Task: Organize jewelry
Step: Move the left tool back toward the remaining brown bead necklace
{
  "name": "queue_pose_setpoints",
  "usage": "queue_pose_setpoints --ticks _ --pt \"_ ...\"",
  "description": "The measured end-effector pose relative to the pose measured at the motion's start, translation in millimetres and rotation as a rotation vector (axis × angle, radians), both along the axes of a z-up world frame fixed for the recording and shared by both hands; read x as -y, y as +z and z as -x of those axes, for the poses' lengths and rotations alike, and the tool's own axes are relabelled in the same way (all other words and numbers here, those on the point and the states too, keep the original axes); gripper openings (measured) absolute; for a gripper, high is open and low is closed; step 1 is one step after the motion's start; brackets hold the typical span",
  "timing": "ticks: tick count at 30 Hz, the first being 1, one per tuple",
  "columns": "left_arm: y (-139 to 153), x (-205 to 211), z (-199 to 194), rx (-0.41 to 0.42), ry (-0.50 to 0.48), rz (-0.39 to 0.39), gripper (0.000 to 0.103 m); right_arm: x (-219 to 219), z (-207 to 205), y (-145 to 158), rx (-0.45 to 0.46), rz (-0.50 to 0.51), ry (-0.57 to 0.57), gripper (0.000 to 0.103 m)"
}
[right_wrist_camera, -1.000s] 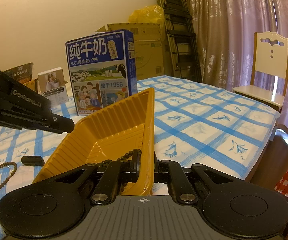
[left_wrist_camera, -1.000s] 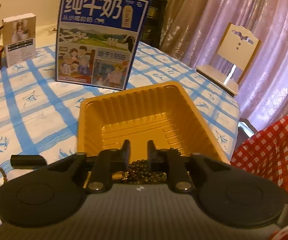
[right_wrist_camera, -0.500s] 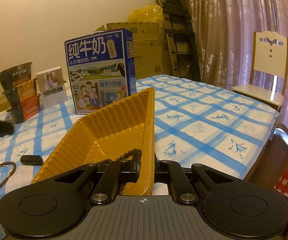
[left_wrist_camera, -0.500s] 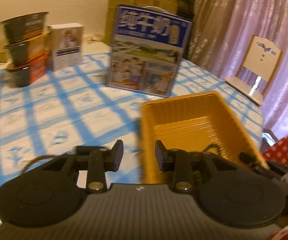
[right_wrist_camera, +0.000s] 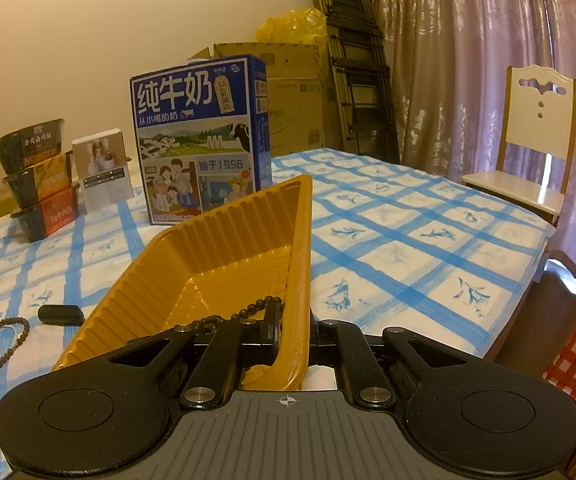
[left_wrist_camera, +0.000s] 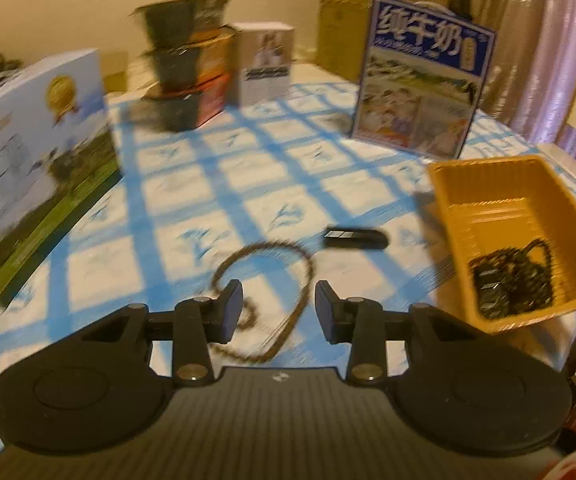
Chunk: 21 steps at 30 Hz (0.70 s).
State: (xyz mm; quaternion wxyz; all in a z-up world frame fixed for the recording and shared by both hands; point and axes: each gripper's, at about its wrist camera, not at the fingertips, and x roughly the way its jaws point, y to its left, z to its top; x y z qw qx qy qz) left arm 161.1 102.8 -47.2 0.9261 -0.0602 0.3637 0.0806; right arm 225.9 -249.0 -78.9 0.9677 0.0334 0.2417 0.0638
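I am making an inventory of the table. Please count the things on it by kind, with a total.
Bead strings: 2, brown one on the cloth, dark one in the tray
Yellow tray: 1
Small black bar: 1
Cartons and boxes: 3
Stacked bowls: 3
Total: 10

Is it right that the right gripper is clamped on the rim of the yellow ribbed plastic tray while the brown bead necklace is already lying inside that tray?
Not quite. The right gripper is clamped on the rim of the yellow ribbed plastic tray, but the brown bead necklace lies on the blue-checked tablecloth, outside the tray. Only dark beads are in the tray. The left wrist view shows this.
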Motion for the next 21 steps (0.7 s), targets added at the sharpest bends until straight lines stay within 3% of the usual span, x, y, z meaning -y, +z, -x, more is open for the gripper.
queue_pose_setpoints --ticks 9,21 --pt "-27 -18 27 -0.066 0.045 -0.015 0.035 2 2 -4 -0.013 0.005 -0.001 0.009" --pt "-39 -13 16 -0.064 -0.011 -0.053 0.034 0 2 -3 -0.014 0.009 -0.001 0.009"
